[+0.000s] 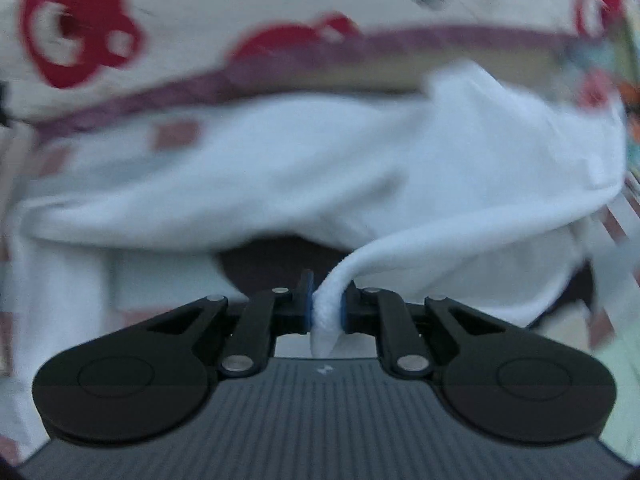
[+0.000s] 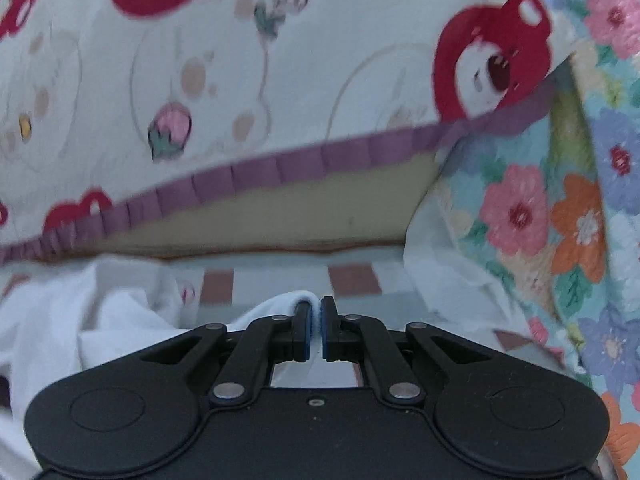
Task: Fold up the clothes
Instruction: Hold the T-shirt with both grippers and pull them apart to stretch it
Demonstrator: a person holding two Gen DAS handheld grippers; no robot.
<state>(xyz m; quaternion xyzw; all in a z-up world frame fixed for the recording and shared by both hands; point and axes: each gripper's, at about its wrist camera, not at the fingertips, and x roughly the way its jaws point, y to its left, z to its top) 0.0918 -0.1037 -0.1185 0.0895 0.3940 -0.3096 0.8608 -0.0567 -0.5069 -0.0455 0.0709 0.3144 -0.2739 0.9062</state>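
two wrist-camera views over a bed, both somewhat blurred. in the left view, the left gripper [image 1: 327, 312] has its jaws drawn nearly together, pinching a bunched edge of a white garment [image 1: 320, 172]; a twist of the cloth sits squeezed between the blue pads and pokes out below them. the rest of the garment billows ahead of the gripper, lifted in a wide loose fold over a checked bedsheet [image 1: 176, 136]. beyond it lies a cream pillow [image 1: 200, 8] printed with red cartoon bears and edged with a purple frill.

in the right view, the right gripper [image 2: 315, 328] is also almost closed, with only a thin slit between the pads; a thin white edge of the garment [image 2: 120, 320] appears caught there, curling over the left pad, while the bulk of the cloth lies crumpled at lower left on the checked sheet [image 2: 352, 280]. the same bear pillow [image 2: 240, 80] rests ahead, and a floral quilt [image 2: 560, 208] hangs at the right.

judging by this, the step in hand is taking hold of two points on the garment to lift and spread it. the next move likely calls for drawing the hands apart to pull the cloth taut, keeping both pinches firm, then laying it flat on the sheet, clear of the pillow, before folding.
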